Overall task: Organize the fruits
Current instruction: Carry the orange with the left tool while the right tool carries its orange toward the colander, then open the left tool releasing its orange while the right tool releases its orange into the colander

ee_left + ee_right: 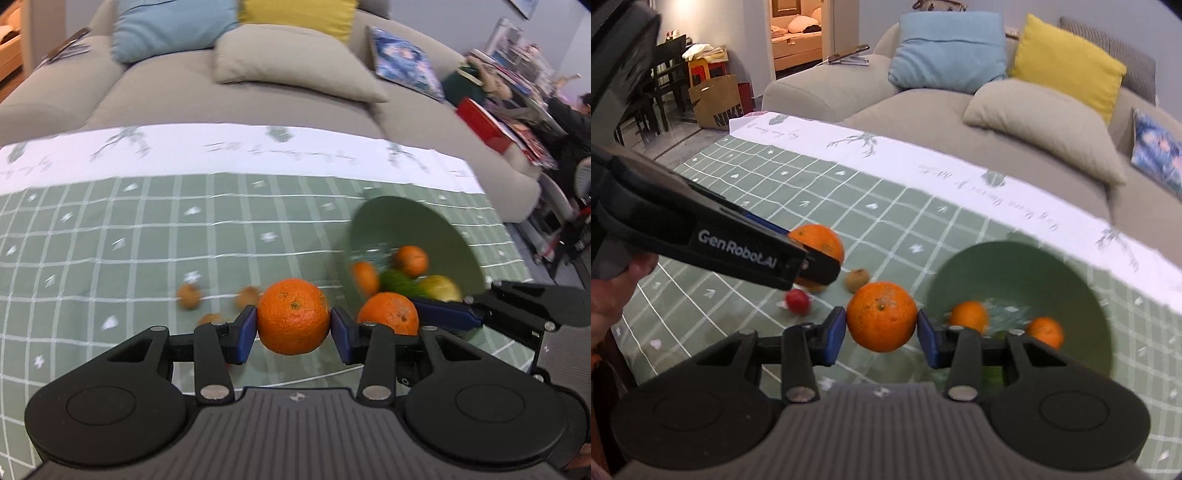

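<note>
Left wrist view: left tool clamped on a round orange fruit at lower centre; green ceramic bowl holding more fruit at right on the green checked tabletop.

Right wrist view: right tool clamped on a second round orange; bowl at right, small red fruit left of centre.

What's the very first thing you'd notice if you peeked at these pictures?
Two bright oranges, each squeezed in a gripper above the green checked tablecloth: one orange in the left gripper, another orange in the right gripper. Just to the right sits a green bowl already holding small oranges and other fruit. Behind the table, a grey sofa carries a blue cushion and a yellow cushion.
</note>
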